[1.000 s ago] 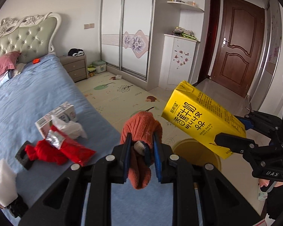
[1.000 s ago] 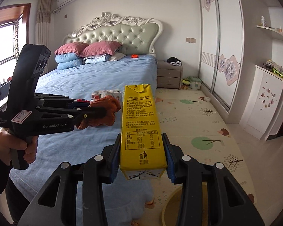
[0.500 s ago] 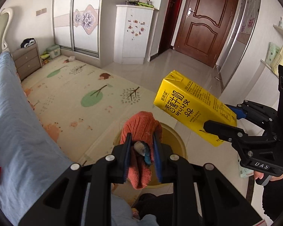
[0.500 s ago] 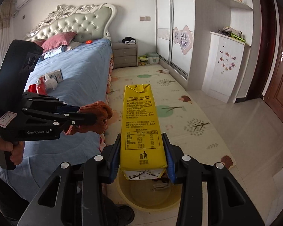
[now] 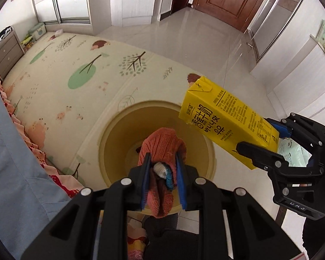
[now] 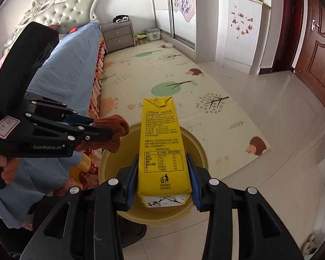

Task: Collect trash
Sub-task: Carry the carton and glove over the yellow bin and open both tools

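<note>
Sock [image 5: 161,145] gripped, carton [image 6: 162,147] gripped, above bin [image 5: 110,143]

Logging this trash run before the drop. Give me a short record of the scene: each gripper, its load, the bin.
left gripper: shut on orange knitted sock, above the bin
right gripper: shut on yellow carton, above the bin
bin: yellow bucket on the floor beside the bed
released: nothing yet

Round yellow plastic bin [image 5: 119,134]: floor largely hidden behind clamped orange knitted cloth [image 5: 162,145] | small dark scrap on bin floor: too small to identify | yellow milk carton [image 6: 162,151]: fine print unreadable | blue-sheeted bed [image 6: 75,65]: cut off left.
</note>
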A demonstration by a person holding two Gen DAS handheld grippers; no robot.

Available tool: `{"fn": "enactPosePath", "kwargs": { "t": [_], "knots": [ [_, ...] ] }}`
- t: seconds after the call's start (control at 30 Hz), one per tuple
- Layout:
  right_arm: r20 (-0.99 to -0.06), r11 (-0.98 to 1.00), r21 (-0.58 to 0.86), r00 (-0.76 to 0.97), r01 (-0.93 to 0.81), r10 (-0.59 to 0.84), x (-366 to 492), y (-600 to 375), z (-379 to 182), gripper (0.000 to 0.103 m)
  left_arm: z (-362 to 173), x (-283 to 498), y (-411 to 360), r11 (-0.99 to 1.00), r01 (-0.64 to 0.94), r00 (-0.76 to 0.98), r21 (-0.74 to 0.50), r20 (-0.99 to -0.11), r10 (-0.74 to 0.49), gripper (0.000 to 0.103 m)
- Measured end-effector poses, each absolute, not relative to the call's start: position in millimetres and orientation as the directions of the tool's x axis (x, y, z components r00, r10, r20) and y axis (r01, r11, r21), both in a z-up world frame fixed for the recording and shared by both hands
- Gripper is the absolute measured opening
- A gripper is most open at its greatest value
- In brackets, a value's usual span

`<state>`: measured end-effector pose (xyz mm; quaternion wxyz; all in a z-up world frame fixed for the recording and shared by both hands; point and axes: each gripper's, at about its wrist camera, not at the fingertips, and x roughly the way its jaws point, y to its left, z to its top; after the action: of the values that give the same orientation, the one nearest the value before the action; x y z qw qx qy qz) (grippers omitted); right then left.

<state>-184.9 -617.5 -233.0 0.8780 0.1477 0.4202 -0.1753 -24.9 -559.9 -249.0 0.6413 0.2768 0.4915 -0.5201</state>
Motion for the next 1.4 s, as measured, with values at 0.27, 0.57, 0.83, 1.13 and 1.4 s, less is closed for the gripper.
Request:
{"fn": "enactPosePath", "kwargs": {
  "t": [0.27,0.57,0.83,1.13,1.4],
  "knots": [
    [-0.822,0.897,0.136,0.553,0.42,-0.135,-173.4,-621.6,-262.0,0.04,-269.5,-21.7,-567.9,0.308,0.938,-0.042,-0.156,-0.936,-0.348,0.023],
    [-0.793,0.914,0.013,0.561,0.404,-0.237,-171.4,-609.1,-262.1,0.089,-263.6,0.1,-563.3,0.413,0.886,-0.035,-0.209,-0.92,-0.391,0.098],
    [-0.801,0.908,0.057,0.562,0.414,-0.206,-174.2,-614.6,-259.3,0.083,-264.7,-2.8,-564.1,0.406,0.889,-0.043,-0.21,-0.922,-0.384,0.098],
    [-0.803,0.902,0.058,0.557,0.429,-0.213,-176.9,-614.7,-252.5,0.083,-257.6,-2.1,-558.7,0.415,0.882,-0.037,-0.222,-0.912,-0.409,0.098],
    [-0.794,0.903,0.045,0.565,0.427,-0.227,-181.1,-606.1,-238.3,0.083,-241.9,-5.4,-547.3,0.422,0.882,-0.003,-0.21,-0.898,-0.44,0.098]
  ]
}}
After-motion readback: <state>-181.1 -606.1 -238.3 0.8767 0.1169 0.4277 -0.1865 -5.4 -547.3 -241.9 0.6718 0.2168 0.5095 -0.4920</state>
